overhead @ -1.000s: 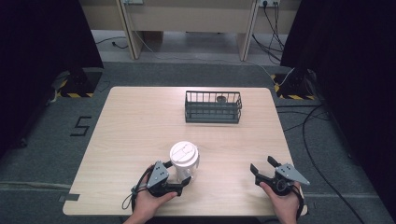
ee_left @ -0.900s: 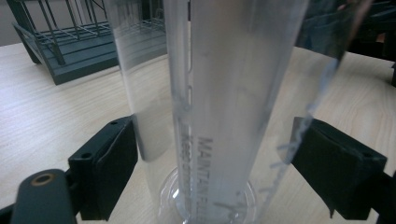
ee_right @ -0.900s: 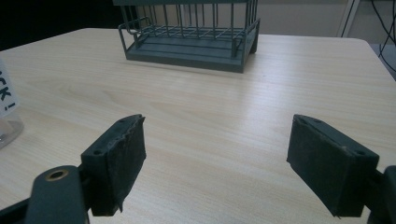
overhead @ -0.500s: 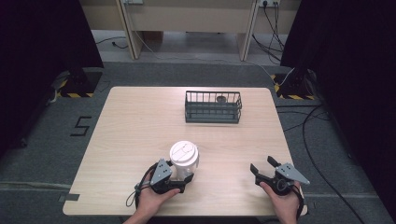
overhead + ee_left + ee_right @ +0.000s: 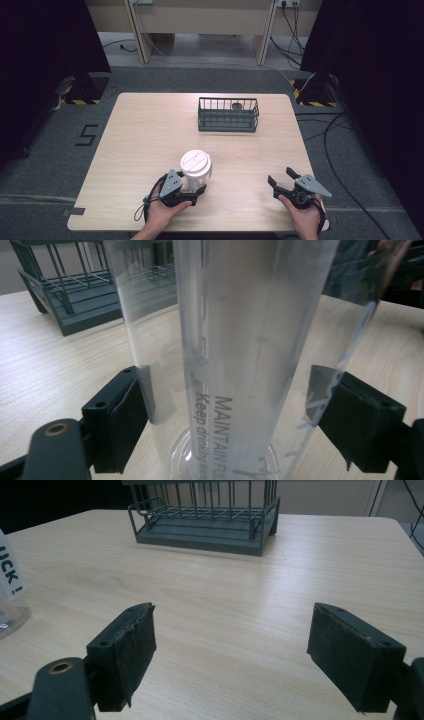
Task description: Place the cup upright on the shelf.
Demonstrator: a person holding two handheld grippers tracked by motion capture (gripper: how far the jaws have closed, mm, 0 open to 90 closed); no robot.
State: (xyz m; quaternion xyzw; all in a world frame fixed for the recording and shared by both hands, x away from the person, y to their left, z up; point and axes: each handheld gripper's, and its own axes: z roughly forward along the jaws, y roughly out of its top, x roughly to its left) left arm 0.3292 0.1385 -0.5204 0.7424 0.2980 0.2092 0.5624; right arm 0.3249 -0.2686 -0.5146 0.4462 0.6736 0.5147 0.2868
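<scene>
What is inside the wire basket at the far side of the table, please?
The wire basket holds one small dark round object near its back right corner. Its identity is too small to tell, and the front bars partly hide the basket floor.

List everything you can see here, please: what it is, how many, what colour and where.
table: one, light wood, centre of the room.
wire basket: one, dark grey-green, far side of the table; a small dark round thing lies inside, too small to identify.
cup: one, clear with a white lid, near edge, between the left jaws.
left hand-held gripper: one, black, jaws on either side of the cup's base.
right hand-held gripper: one, black, near right edge, jaws wide apart, nothing between them.
</scene>
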